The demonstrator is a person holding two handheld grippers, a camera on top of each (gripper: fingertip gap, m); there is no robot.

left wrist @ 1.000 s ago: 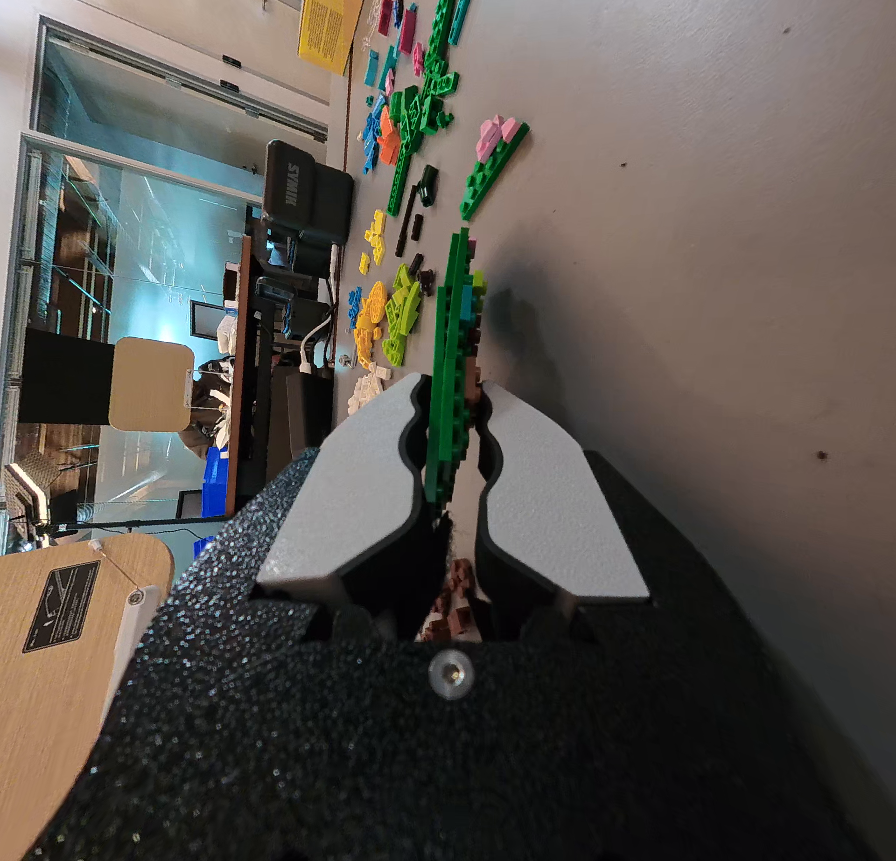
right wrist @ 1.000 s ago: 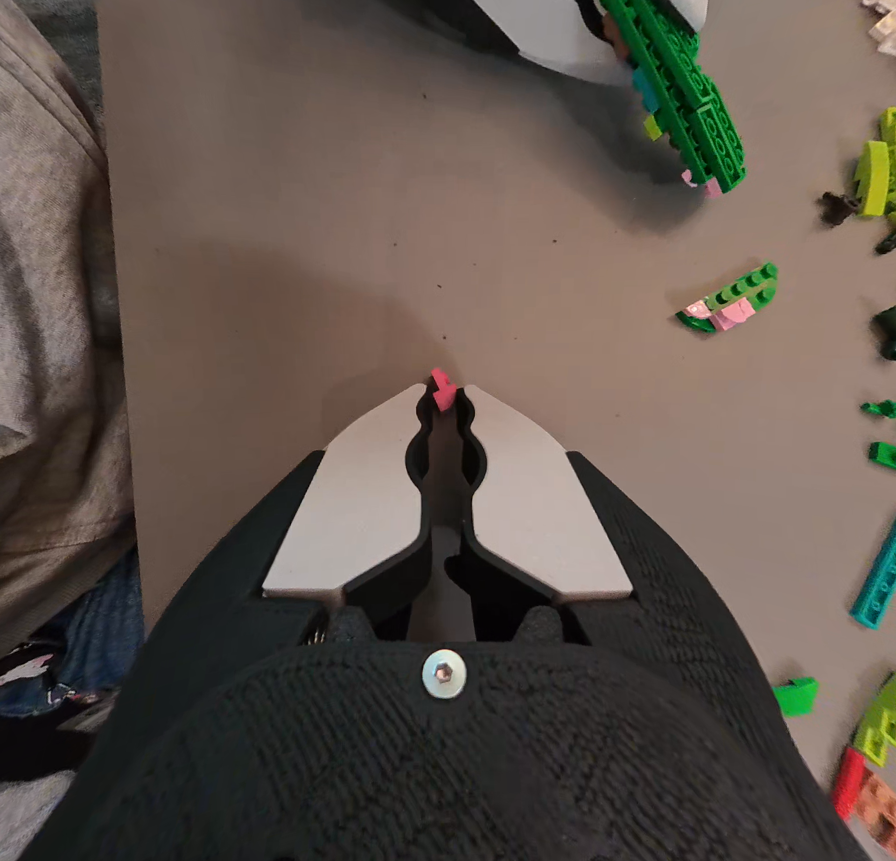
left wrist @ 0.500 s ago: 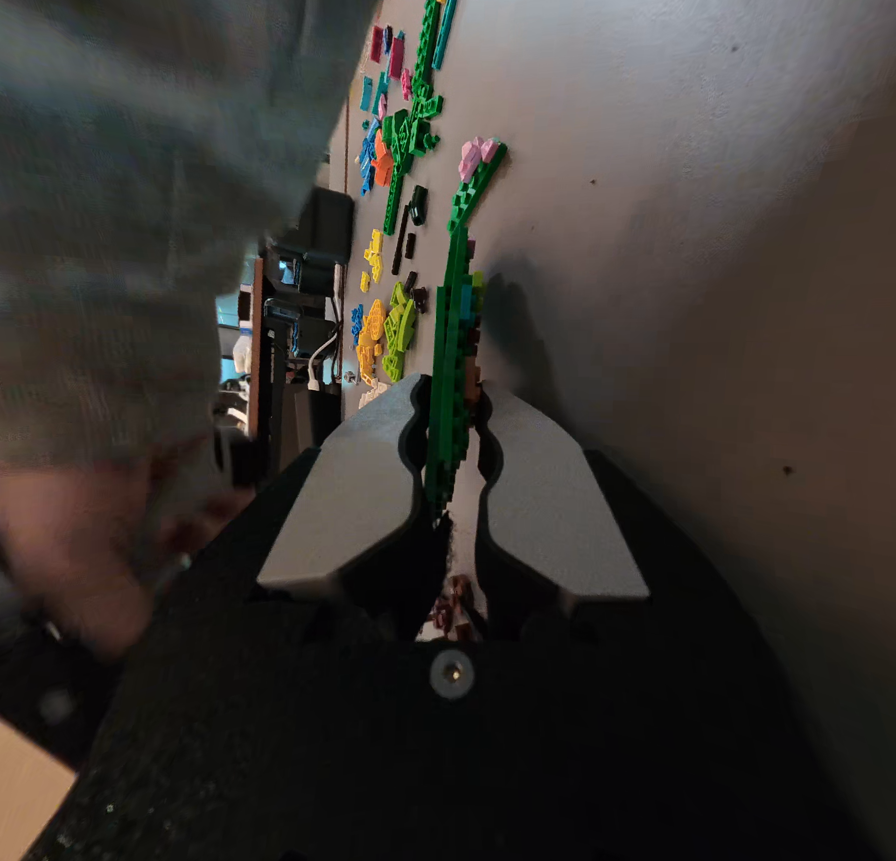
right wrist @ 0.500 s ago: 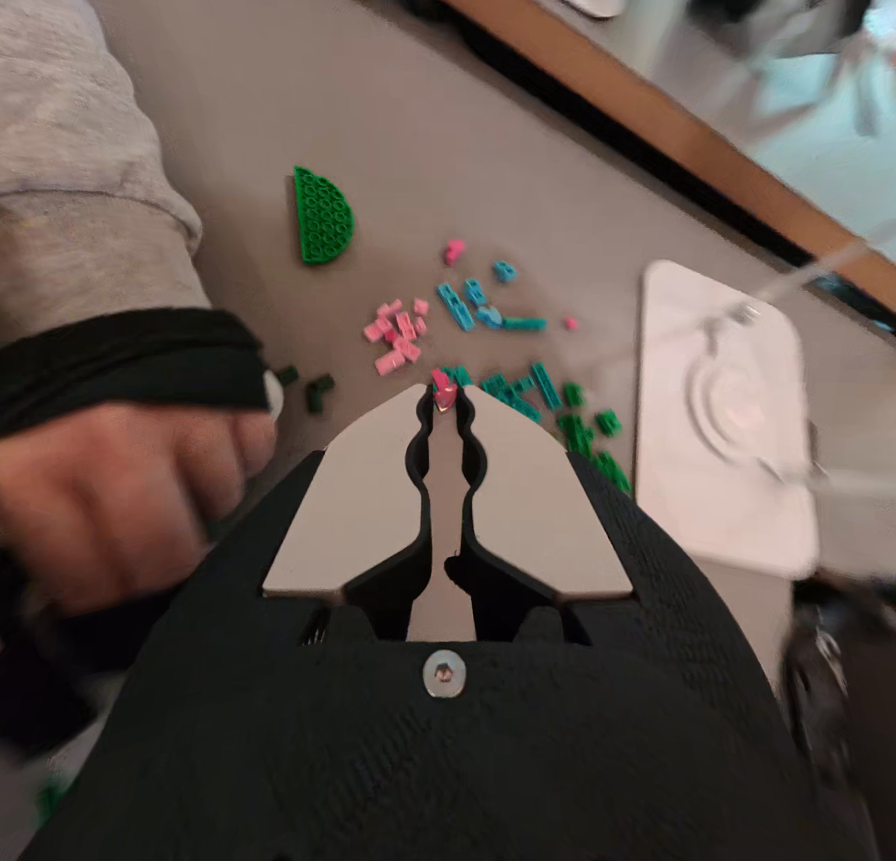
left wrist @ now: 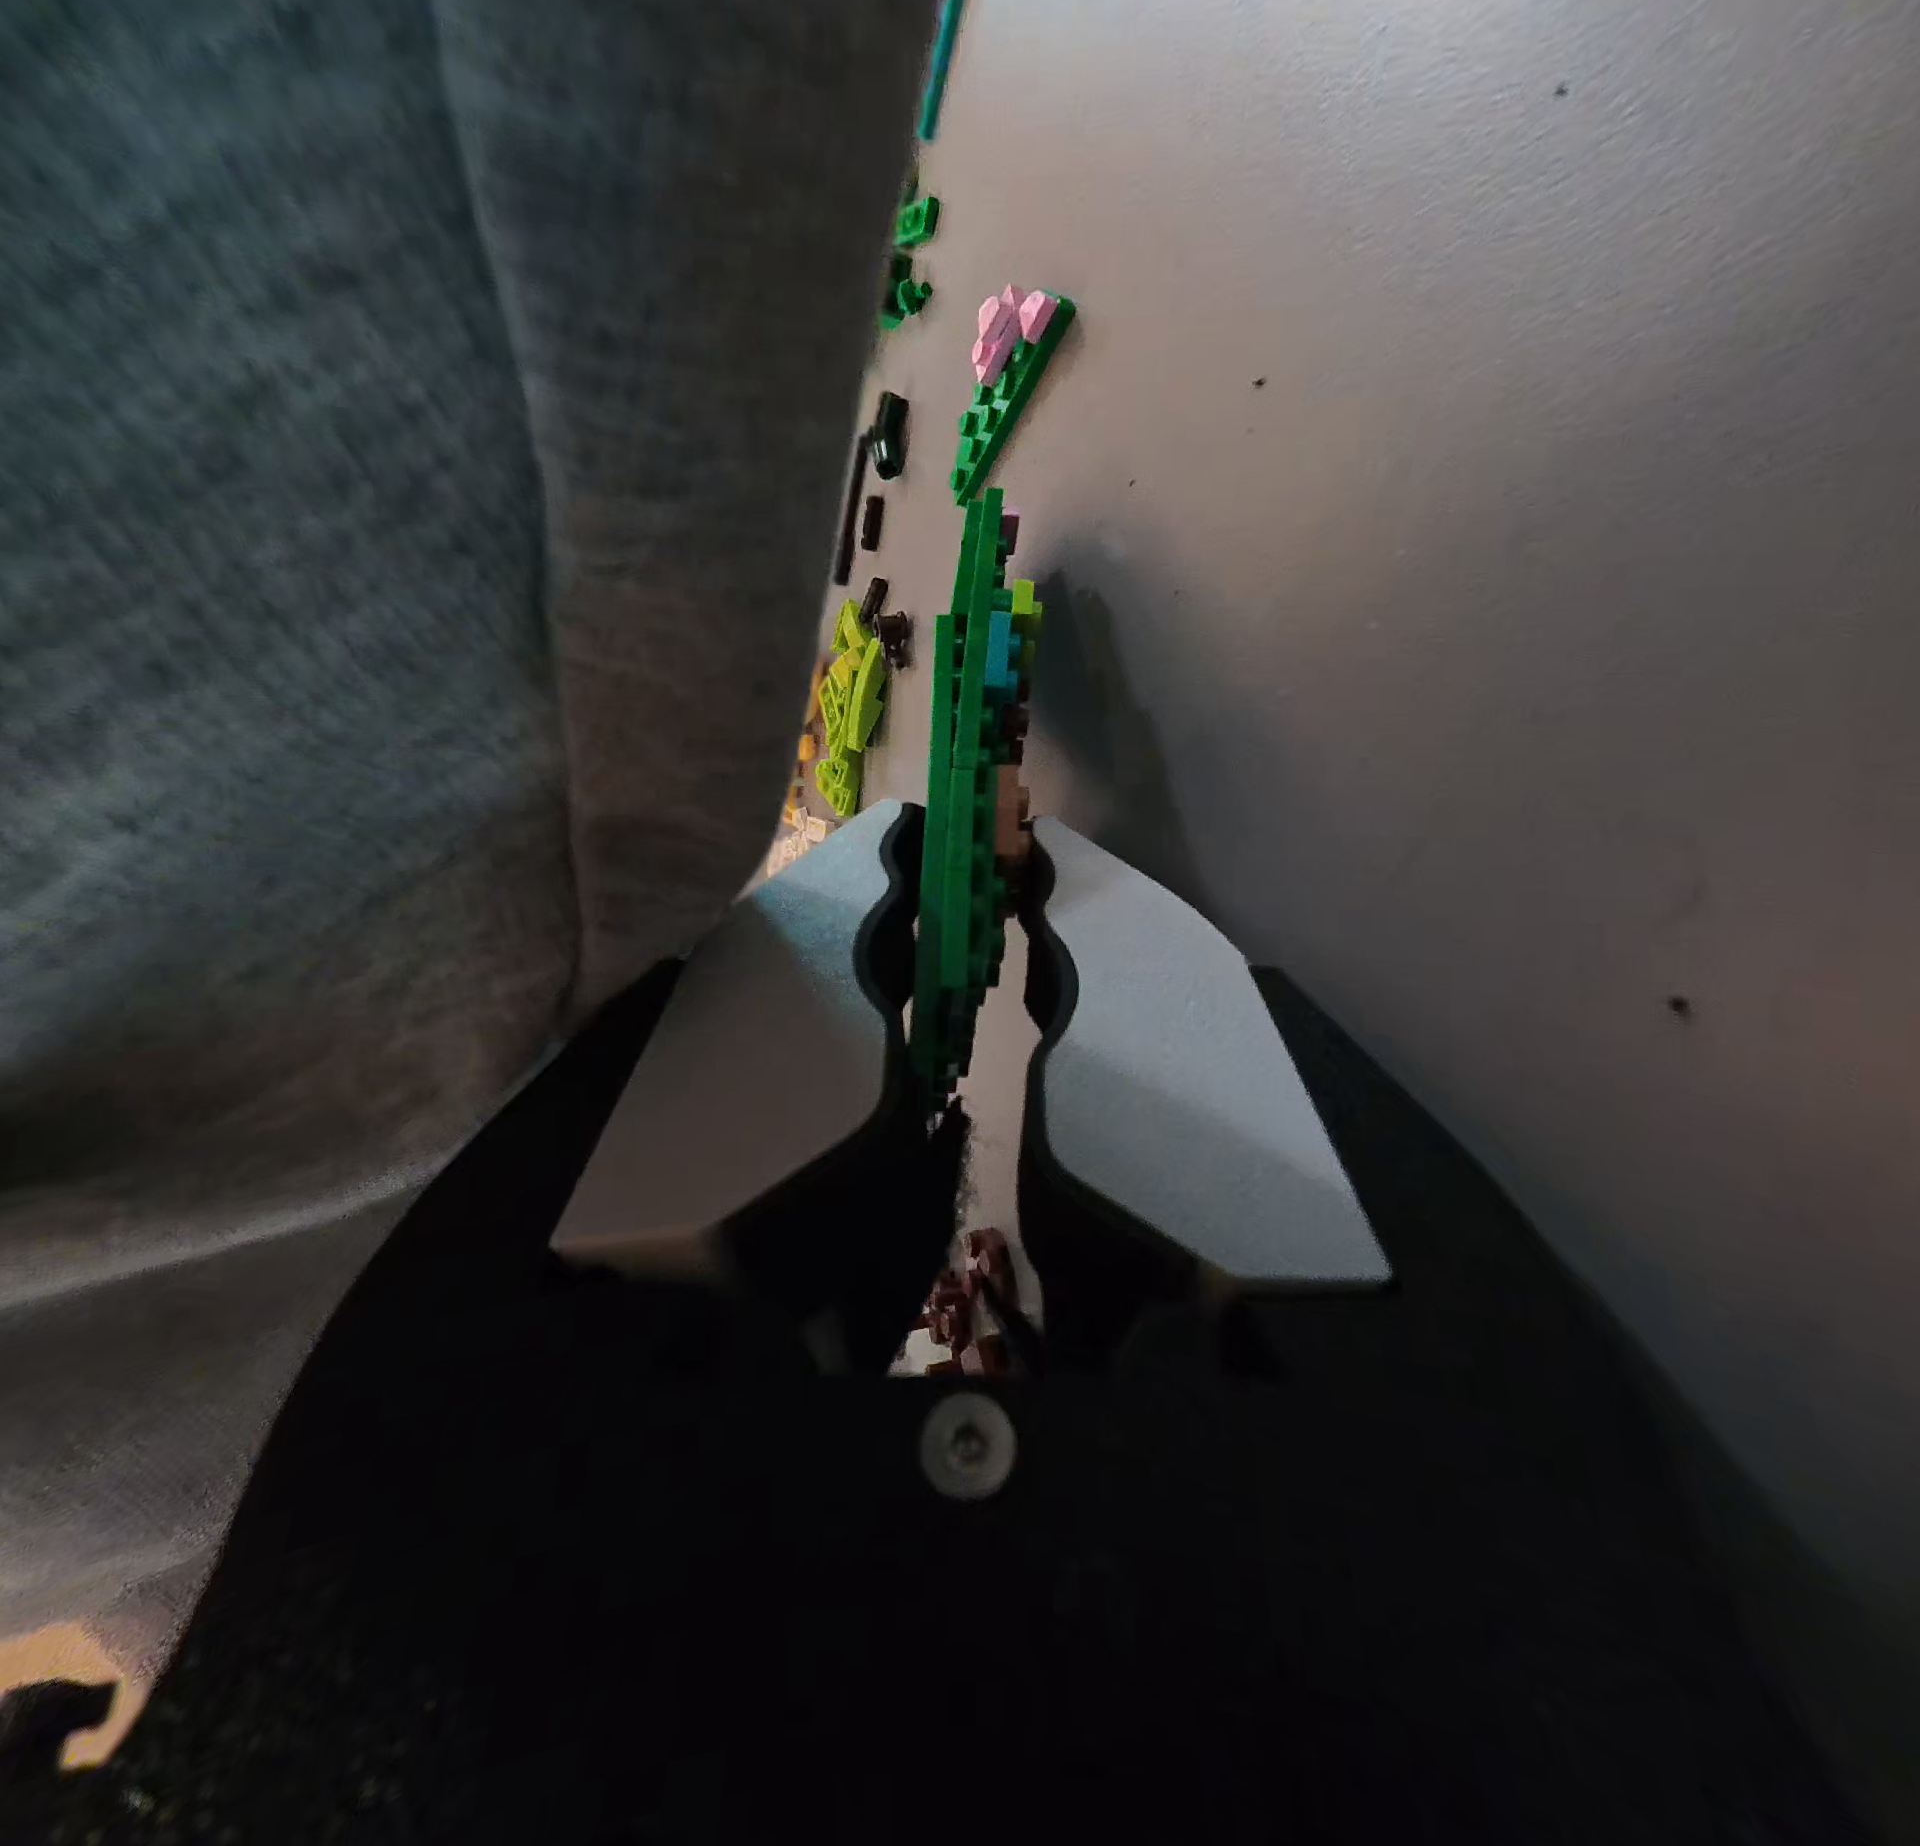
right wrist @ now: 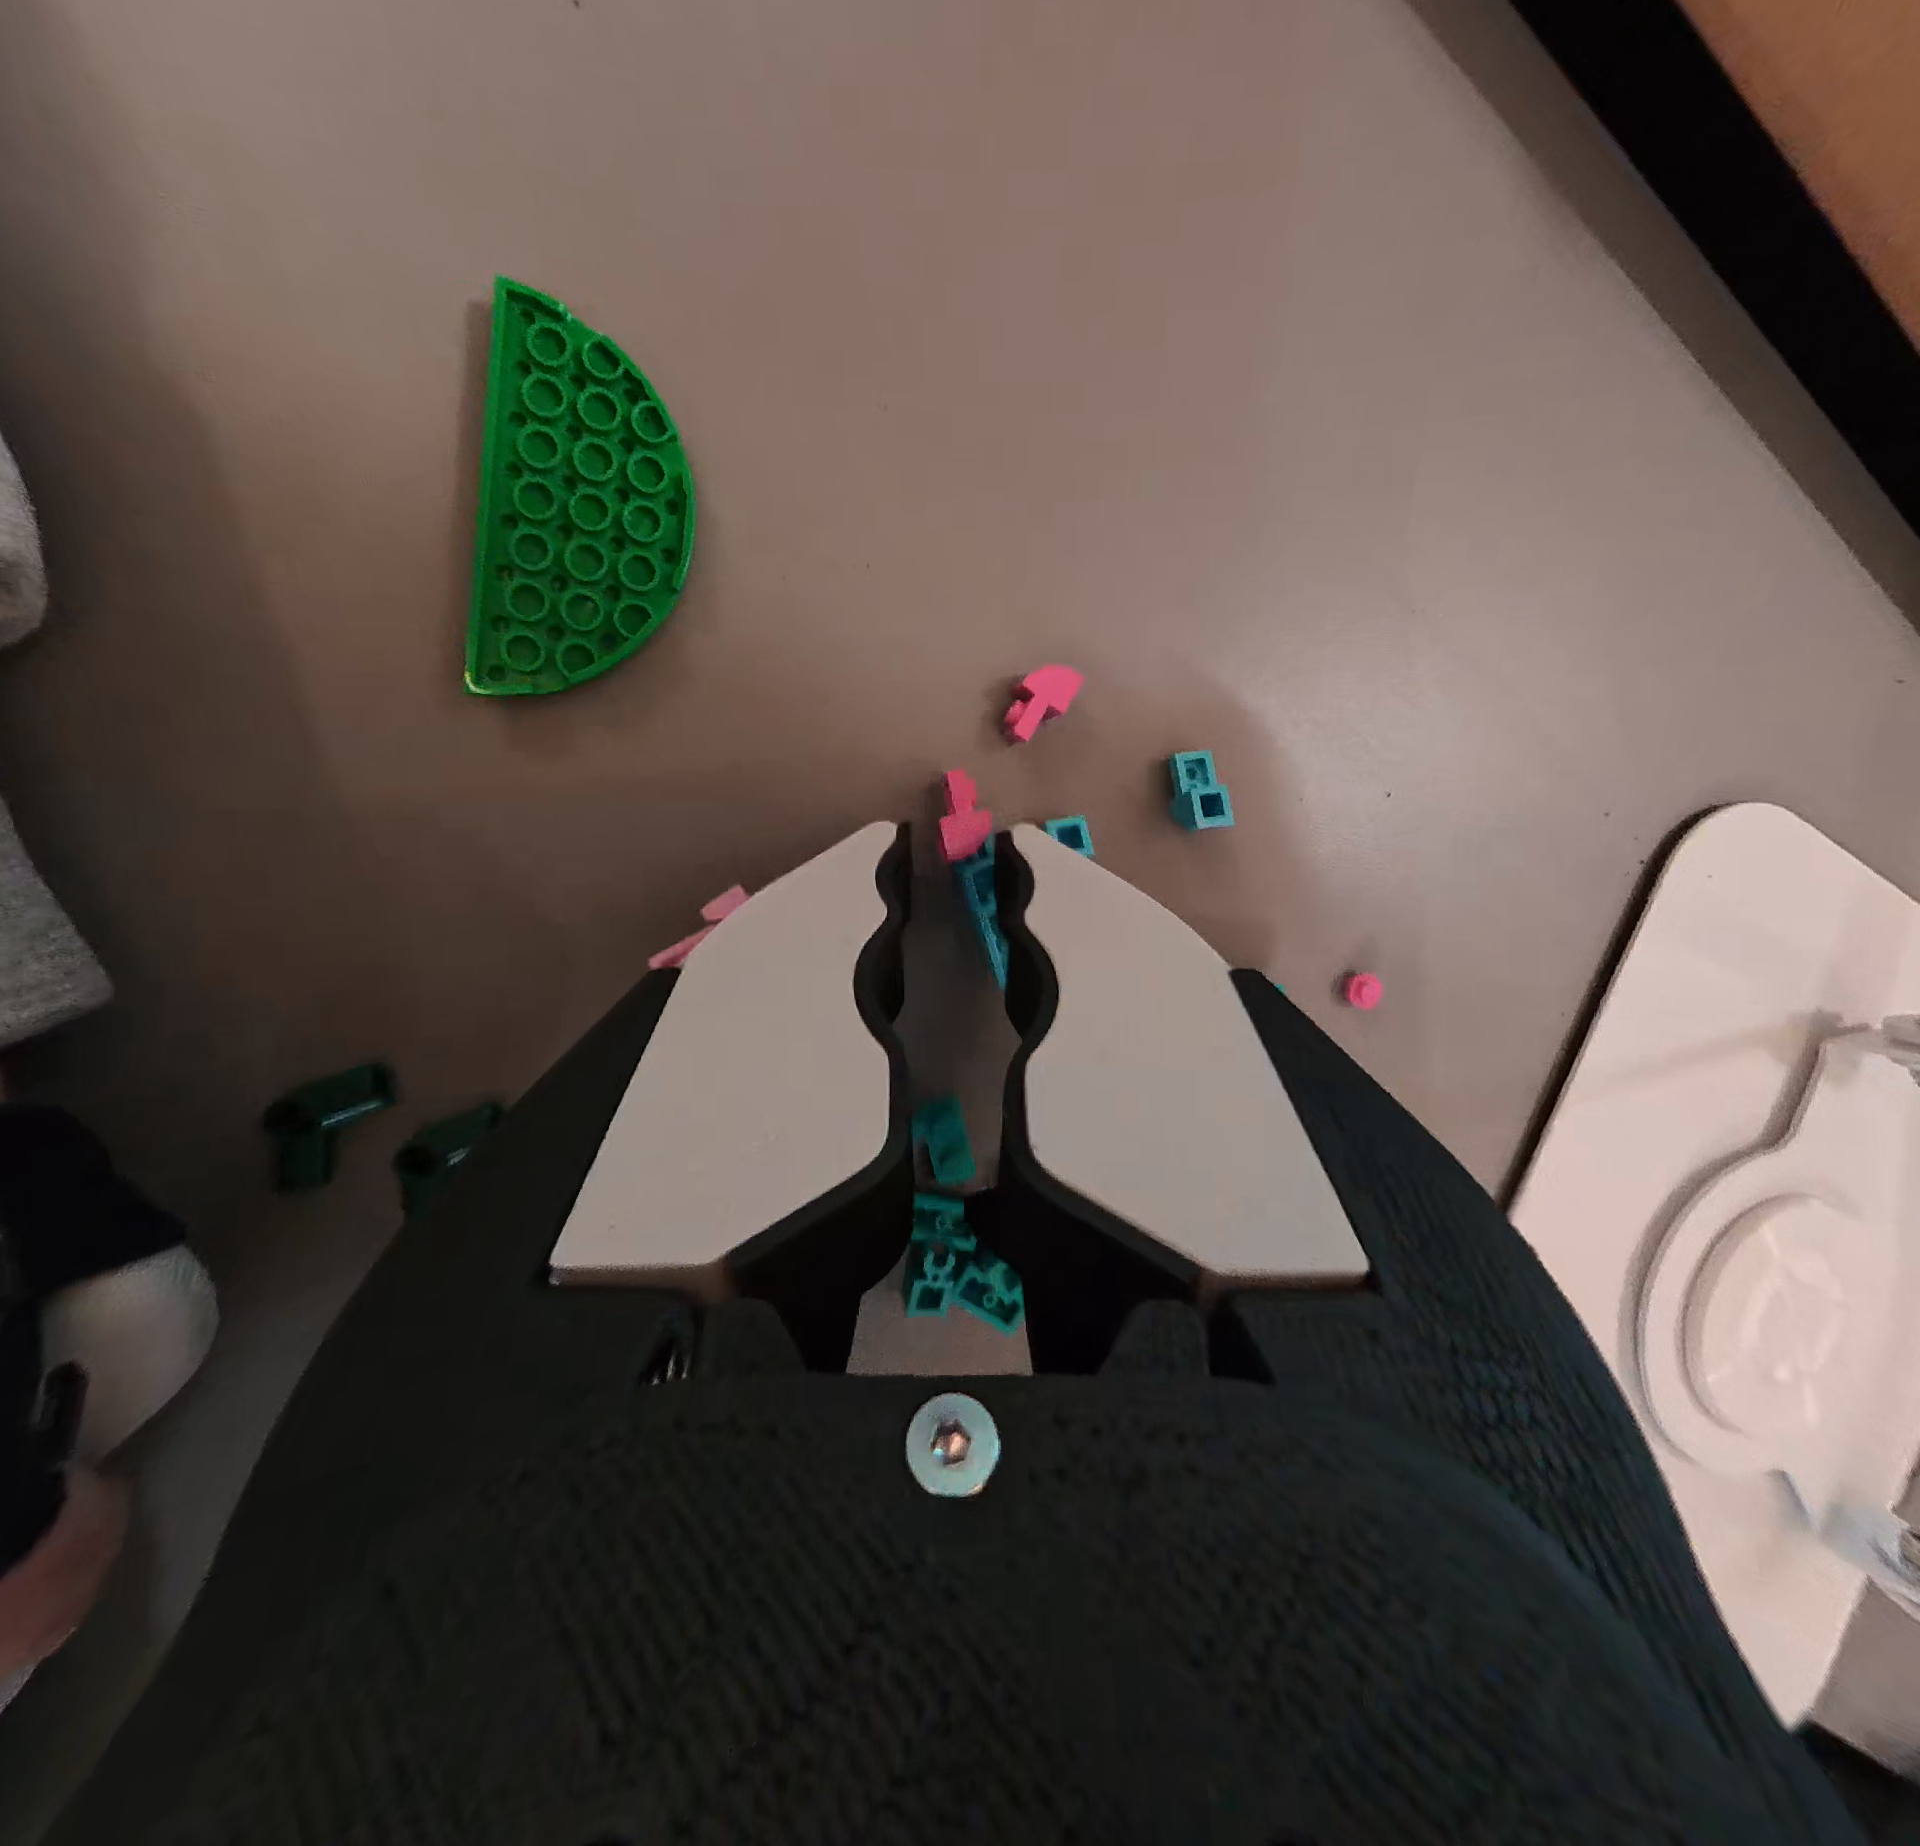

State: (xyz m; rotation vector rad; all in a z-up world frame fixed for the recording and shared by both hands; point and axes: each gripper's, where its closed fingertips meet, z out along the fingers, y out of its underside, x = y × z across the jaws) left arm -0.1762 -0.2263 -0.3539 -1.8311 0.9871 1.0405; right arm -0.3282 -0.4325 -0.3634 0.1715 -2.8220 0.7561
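Here, left gripper (left wrist: 971, 840) clamps green brick strip (left wrist: 961, 861).

Green half-round plate (right wrist: 578, 492), white tray (right wrist: 1714, 1121) on grey table (right wrist: 1039, 290).

We see the matt grey tabletop (right wrist: 1039, 290), smooth with a soft sheen. The flat green half-round plastic plate (right wrist: 577, 492) is glossy, its rings moulded crisp. The small pink plastic brick (right wrist: 961, 822) looks smooth and dull. The long green plastic brick strip (left wrist: 961, 861) is studded and slightly shiny. The grey knitted cloth sleeve (left wrist: 312, 549) looks soft and fuzzy. The white plastic base plate (right wrist: 1714, 1121) is smooth and satin. Our gripper bodies wear coarse black textured covering, their fingers (right wrist: 769, 1048) pale and finely grained.
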